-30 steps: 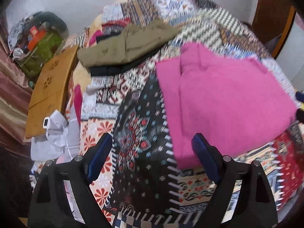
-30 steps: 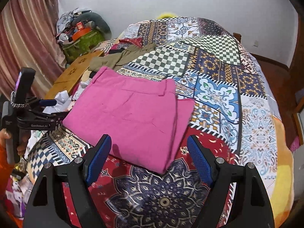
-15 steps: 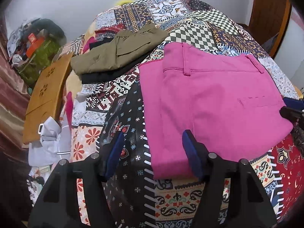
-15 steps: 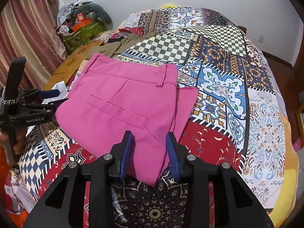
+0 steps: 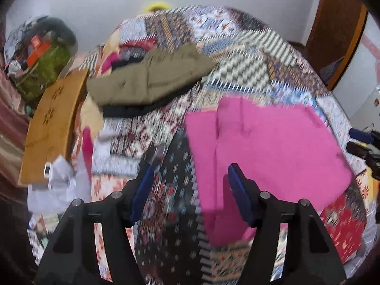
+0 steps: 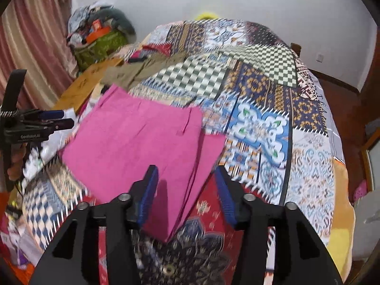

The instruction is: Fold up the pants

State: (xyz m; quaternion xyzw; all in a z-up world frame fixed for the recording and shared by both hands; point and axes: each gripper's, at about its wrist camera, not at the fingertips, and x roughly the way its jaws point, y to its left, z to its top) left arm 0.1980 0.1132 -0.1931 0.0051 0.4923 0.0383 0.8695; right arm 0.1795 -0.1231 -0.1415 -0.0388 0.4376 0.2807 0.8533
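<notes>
The pink pants (image 5: 266, 152) lie folded into a rough rectangle on the patchwork bedspread (image 5: 163, 137); they also show in the right wrist view (image 6: 142, 147). My left gripper (image 5: 190, 190) is open and empty, just above the bedspread at the pants' near left edge. My right gripper (image 6: 185, 192) is open and empty over the pants' near corner. The left gripper also shows at the left edge of the right wrist view (image 6: 57, 118), and the right gripper at the right edge of the left wrist view (image 5: 361, 140). Both views are motion-blurred.
Folded olive pants (image 5: 152, 78) lie on a black garment further up the bed. A wooden board (image 5: 54, 123) and white cloth (image 5: 59, 185) sit at the bed's left edge. A pile of bags (image 6: 99, 40) stands by the curtain (image 6: 30, 47). A wooden door (image 5: 337, 23) is at right.
Both grippers have pulled back and up from the pants. Both jaws narrowed half a second ago and have opened wider again. The pants lie where they were.
</notes>
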